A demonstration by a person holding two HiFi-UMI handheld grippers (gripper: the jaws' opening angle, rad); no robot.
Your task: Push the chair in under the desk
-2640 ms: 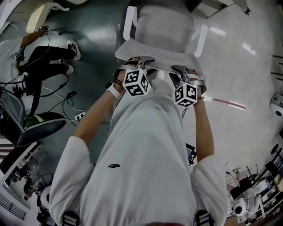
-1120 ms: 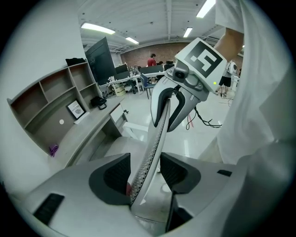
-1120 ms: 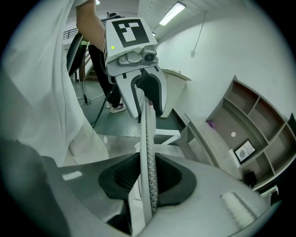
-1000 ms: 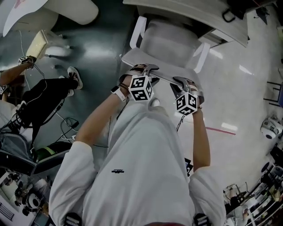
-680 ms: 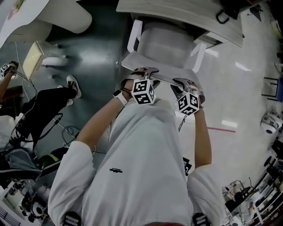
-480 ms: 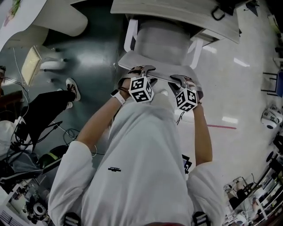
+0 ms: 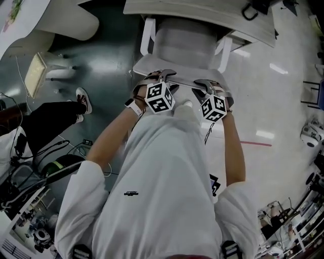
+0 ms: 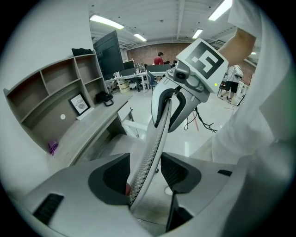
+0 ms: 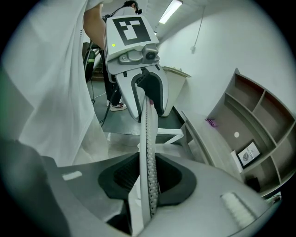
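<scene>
Table (image 7: 202,12) sits at the top of the head view, with the seat of the chair (image 7: 185,43) partway under its edge and the backrest (image 7: 174,68) toward the person. The chair looks light, with a thin mesh back that probably flexes, and it should slide easily on the smooth floor, so it is best held at the stiffer top rim and pushed evenly. The left gripper (image 7: 156,77) and right gripper (image 7: 208,83) both have their fingers clenched on that rim, near each other.

The glossy floor (image 7: 106,66) is dark green-grey on the left and pale on the right, where a red tape line (image 7: 255,143) crosses it. Overhead, strip lights (image 8: 107,21) run toward a far brick wall (image 8: 143,48). A grey open shelf unit (image 8: 60,88) holds a framed picture (image 8: 79,103).
</scene>
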